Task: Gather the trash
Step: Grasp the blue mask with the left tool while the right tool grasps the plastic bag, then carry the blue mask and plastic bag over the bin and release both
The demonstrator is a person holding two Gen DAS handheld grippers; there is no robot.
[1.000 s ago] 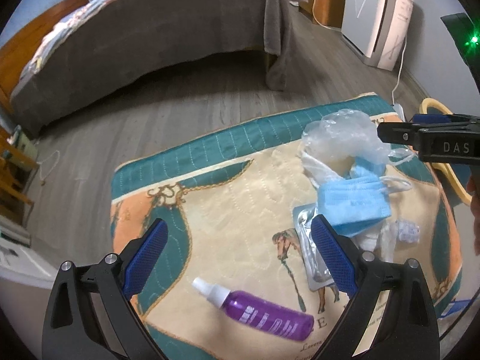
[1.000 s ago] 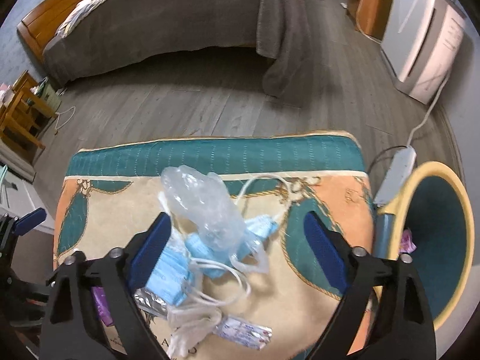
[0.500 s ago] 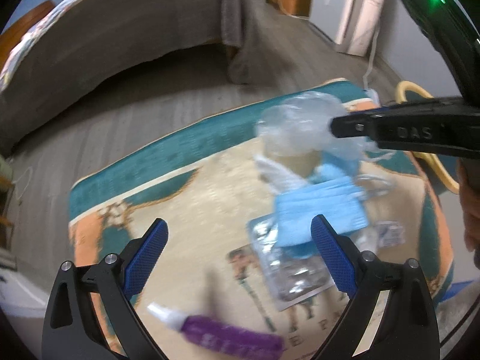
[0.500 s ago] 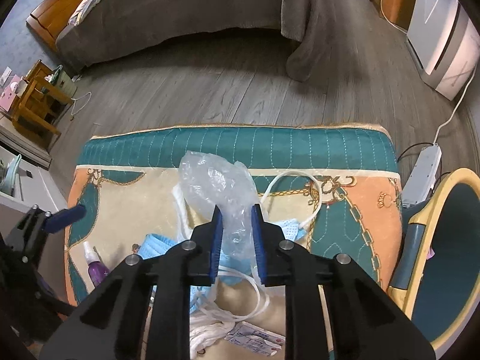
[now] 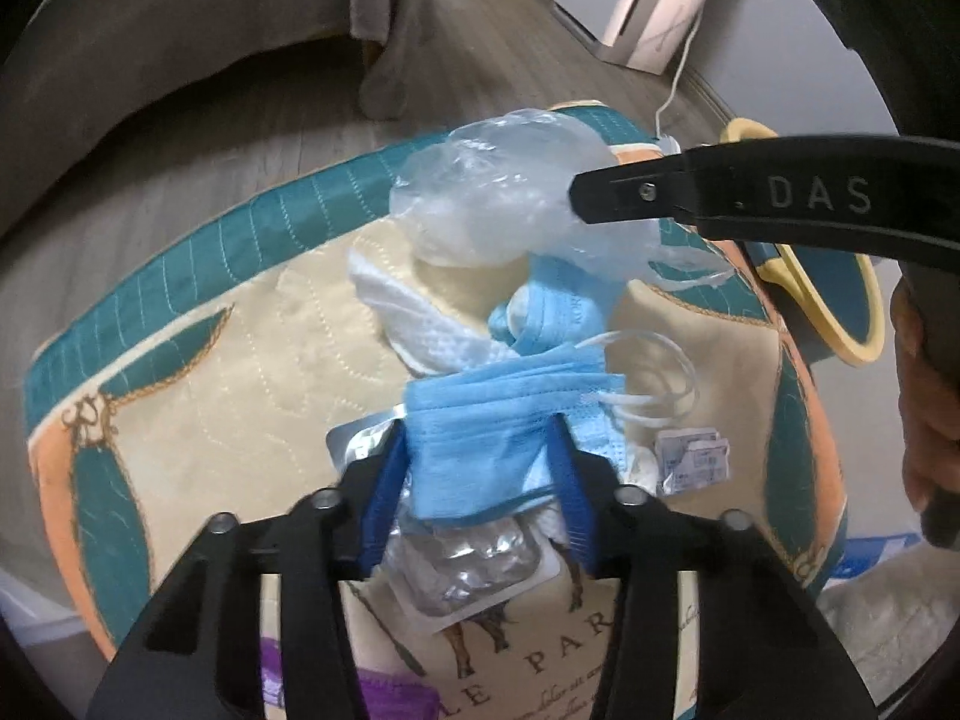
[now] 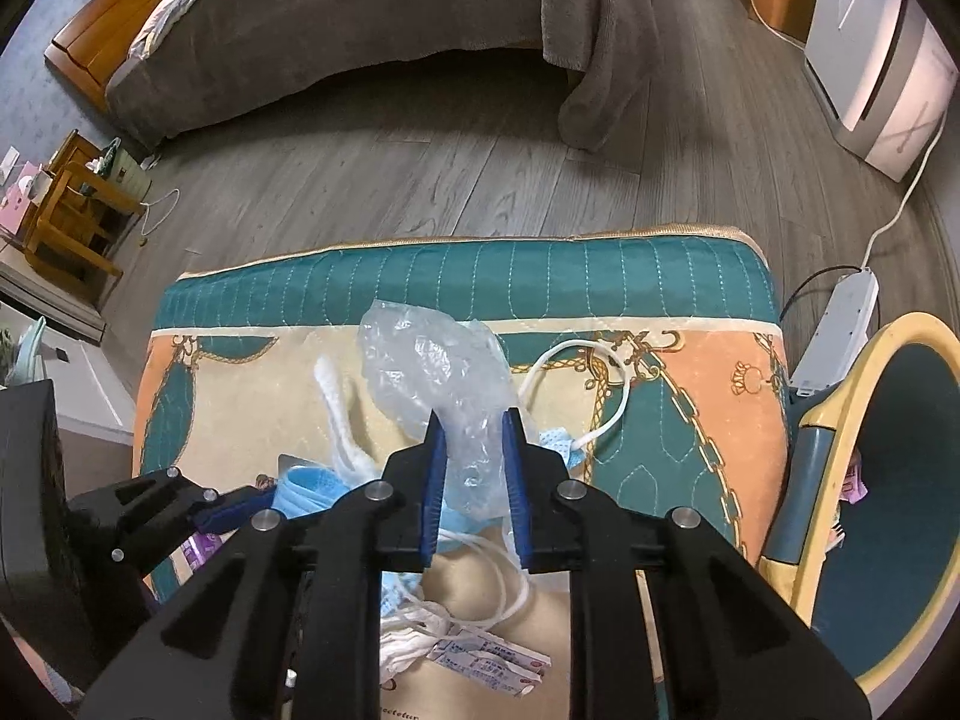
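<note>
Blue mask at 6 o'clock on cushion is getting pinched by closing left gripper, while right gripper is clamping crumpled clear bag, likely for bin at 3 o'clock

A crumpled clear plastic bag is held upright above the pile. A pleated blue face mask is draped over an empty silver blister pack. White tissue is spread alongside.
</note>
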